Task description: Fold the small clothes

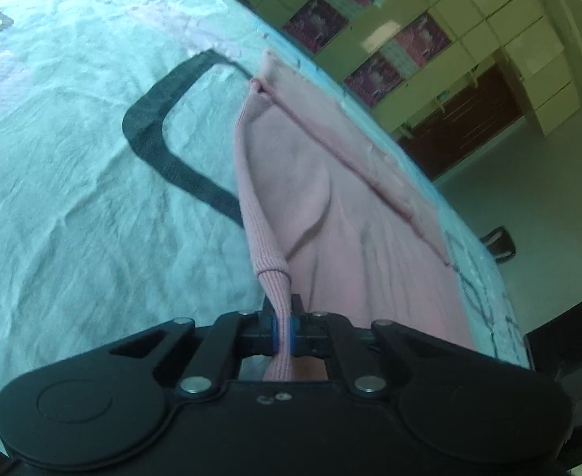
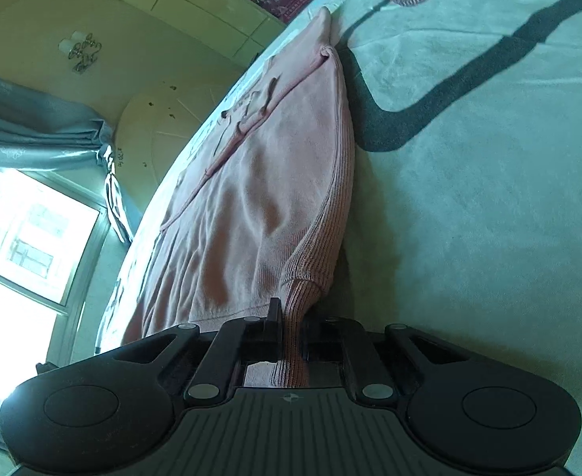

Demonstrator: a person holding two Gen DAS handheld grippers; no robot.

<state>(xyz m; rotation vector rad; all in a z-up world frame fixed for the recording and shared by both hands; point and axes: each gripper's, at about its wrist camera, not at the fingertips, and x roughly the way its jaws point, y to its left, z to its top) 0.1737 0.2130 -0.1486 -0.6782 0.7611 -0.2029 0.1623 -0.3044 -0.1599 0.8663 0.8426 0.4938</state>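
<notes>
A bed (image 1: 72,158) with a pale, wrinkled cover carried a dark printed band (image 1: 152,135) and filled most of both views. Along its edge lay the pink garment (image 1: 350,214), a small knit piece with a ribbed hem (image 2: 330,214), mostly flat on the cover and lifted only at its near end. The room behind showed a tiled wall (image 1: 469,20) and a window (image 2: 25,238) with a curtain.

The left gripper (image 1: 282,327) had its jaws clamped on one ribbed corner of the garment, cloth pinched between the blue pads (image 1: 274,329). The right gripper (image 2: 291,341) likewise had its jaws closed on a ribbed corner, with the fabric running back through them.

Judged step: both hem corners gripped, fold about to start. To do it well, both hands should probably lift together and level, keep the hem taut between them, and carry it over toward the far end so the edges line up. Uneven pull would likely skew the fold; the garment sits near the bed's edge, so dragging outward could slide it off.
</notes>
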